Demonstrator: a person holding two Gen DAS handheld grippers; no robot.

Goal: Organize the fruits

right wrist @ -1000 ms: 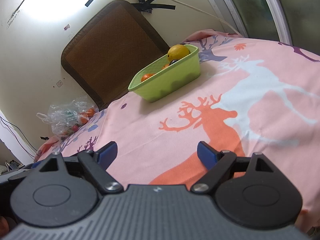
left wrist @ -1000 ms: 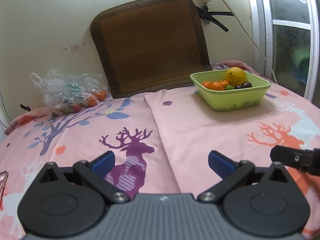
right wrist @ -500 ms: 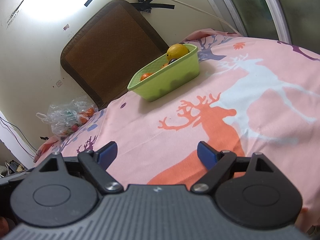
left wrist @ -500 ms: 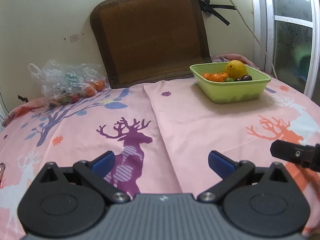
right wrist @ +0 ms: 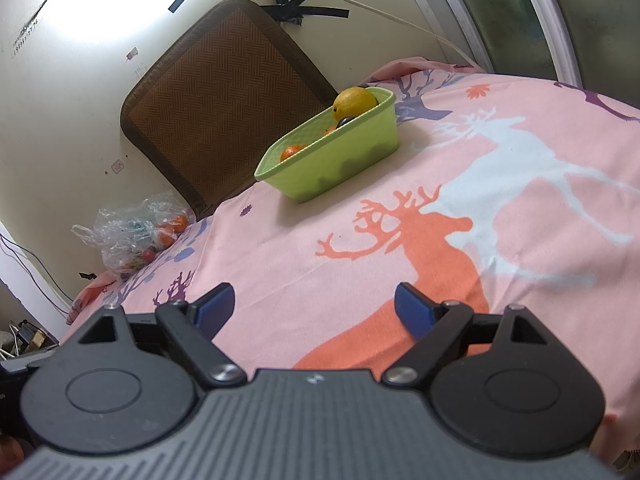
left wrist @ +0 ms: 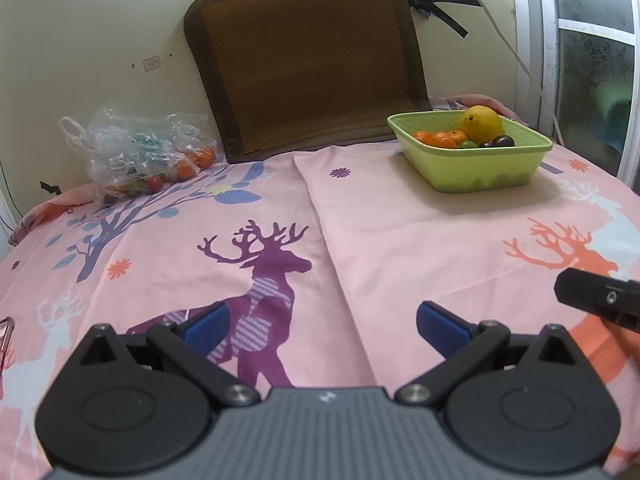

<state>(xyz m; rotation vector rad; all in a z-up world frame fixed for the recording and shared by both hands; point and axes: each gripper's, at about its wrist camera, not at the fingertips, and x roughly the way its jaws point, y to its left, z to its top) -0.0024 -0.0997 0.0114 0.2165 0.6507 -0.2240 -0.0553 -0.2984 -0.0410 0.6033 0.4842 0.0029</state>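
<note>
Left wrist view: my left gripper (left wrist: 322,326) hangs over the pink deer-print sheet (left wrist: 400,232), its blue-tipped jaws spread wide with nothing between them; far right sits a green basket (left wrist: 476,164) holding a yellow citrus fruit (left wrist: 481,124), small oranges (left wrist: 440,139), a green fruit and dark plums (left wrist: 498,142); far left, against the wall, lies a clear plastic bag of fruit (left wrist: 140,156), well apart from the basket; a brown woven mat (left wrist: 308,52) leans on the wall between them. Right wrist view: my right gripper (right wrist: 314,312) is likewise spread apart and empty, above an orange deer print; I see the basket (right wrist: 336,164) beyond it, the bag (right wrist: 136,236) far left.
</note>
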